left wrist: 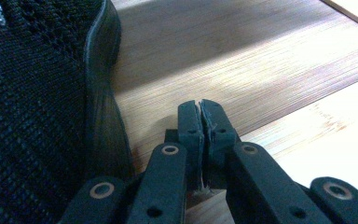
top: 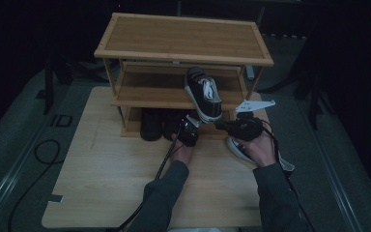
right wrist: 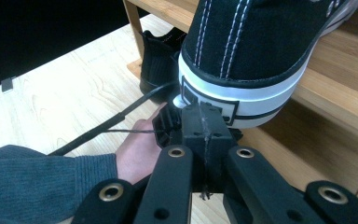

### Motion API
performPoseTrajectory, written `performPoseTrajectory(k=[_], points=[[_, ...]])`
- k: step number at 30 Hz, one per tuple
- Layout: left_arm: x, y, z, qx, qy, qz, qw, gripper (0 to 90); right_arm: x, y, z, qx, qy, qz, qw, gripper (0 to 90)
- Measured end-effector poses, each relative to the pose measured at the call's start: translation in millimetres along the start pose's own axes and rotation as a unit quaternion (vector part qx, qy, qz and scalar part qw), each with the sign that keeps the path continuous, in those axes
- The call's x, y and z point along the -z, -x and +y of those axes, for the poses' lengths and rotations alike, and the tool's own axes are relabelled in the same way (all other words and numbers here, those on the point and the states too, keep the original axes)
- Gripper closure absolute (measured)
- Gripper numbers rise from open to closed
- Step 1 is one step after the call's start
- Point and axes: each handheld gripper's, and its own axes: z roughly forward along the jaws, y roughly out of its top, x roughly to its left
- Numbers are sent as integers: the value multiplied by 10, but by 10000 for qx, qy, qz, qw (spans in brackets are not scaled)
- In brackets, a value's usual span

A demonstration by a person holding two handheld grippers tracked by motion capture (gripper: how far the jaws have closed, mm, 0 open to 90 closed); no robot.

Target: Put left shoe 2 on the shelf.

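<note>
Black-and-white sneaker (top: 203, 93) half off the middle shelf (top: 140, 99), heel overhanging, long axis front to back. Right gripper (top: 218, 124) nearest, jaws clenched empty, just under that heel. Left gripper (left wrist: 200, 116) likewise clenched, beside a black mesh shoe (left wrist: 32, 107).

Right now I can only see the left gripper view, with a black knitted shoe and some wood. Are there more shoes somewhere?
Observer: Yes. A black-and-white sneaker is on the middle shelf of a wooden rack, with its heel sticking out over the front edge.
Operator: Where is my other tool?
Observer: The right tool is shut, and its tip is right at that sneaker's heel.
Operator: Are any shoes on the table?
Observer: One more sneaker lies on the table, partly under the right hand.
</note>
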Motion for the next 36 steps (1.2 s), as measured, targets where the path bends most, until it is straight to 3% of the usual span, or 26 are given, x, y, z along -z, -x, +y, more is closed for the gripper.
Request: performPoseTrajectory(k=[17, 24, 35, 36], points=[[2, -3, -1, 13, -8, 4, 10000, 876, -74, 117, 52, 42, -22, -86, 10000, 900], [-2, -9, 0, -37, -3, -38, 10000, 879, -127, 182, 89, 80, -47, -367, 9993, 900], [2, -11, 1, -85, -27, -25, 10000, 880, -239, 199, 166, 84, -68, -325, 9994, 900], [2, 0, 0, -9, -13, 21, 10000, 880, -264, 209, 178, 57, -57, -332, 9994, 900]])
